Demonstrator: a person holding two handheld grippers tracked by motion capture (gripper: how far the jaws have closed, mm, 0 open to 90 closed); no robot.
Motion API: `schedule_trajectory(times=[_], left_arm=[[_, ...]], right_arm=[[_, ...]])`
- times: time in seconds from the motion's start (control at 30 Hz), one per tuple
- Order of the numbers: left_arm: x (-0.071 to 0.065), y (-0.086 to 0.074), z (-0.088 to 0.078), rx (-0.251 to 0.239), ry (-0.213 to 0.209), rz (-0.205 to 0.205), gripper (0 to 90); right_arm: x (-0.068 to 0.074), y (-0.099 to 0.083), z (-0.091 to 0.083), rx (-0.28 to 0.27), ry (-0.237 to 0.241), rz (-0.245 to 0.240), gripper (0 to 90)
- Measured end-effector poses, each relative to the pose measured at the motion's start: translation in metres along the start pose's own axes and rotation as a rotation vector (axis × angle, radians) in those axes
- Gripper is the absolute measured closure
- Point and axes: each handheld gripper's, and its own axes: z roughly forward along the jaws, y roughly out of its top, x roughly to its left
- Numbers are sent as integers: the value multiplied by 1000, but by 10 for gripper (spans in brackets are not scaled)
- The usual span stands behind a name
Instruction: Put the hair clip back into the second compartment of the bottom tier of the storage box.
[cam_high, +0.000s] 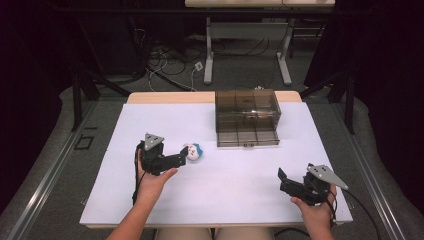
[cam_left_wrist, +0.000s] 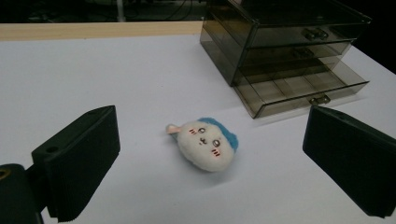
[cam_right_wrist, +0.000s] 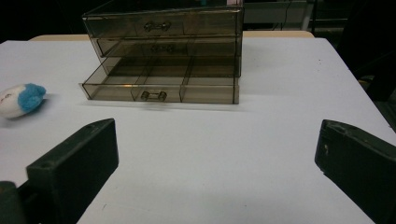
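White-and-blue plush toy lies between the wide-open left gripper, lined up to grab it; the right gripper, also wide, faces the drawer box's open bottom drawer.

1. The left hand-held gripper sits at about 9 o'clock from the middle of the high view, its jaws spread wide and pointing toward 2 o'clock.
2. The left hand grips it from below (forearm entering from 6 o'clock).
3. The right hand-held gripper lies at about 4 o'clock, jaws parted wide and aimed toward 10 o'clock.
4. The right hand holds it from behind, wrist low.
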Motion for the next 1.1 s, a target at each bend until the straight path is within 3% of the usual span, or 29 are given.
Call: schedule_trajectory(times=[0.13, 0.17, 0.33, 0.47, 0.73, 1.0, 1.1], left_arm=[[-5, 3, 6, 23, -5, -3, 40], [-5, 3, 6, 23, -5, -3, 40], [-6, 9, 14, 48, -37, -55, 47], [-9, 14, 20, 64, -38, -55, 67], [-18, 19, 34, 112, -1, -49, 130], [-17, 24, 45, 155, 40, -57, 158], [-16, 26, 49, 164, 50, -64, 159]], right_arm=[[-2, 1, -1, 24, 8, 9, 0], [-2, 1, 1, 0, 11, 13, 0], [-2, 1, 1, 19, 16, 24, 0], [-2, 1, 2, 19, 25, 26, 0], [-3, 1, 4, 27, 22, 25, 0], [-1, 2, 6, 19, 30, 23, 0], [-1, 2, 5, 40, 31, 11, 0]])
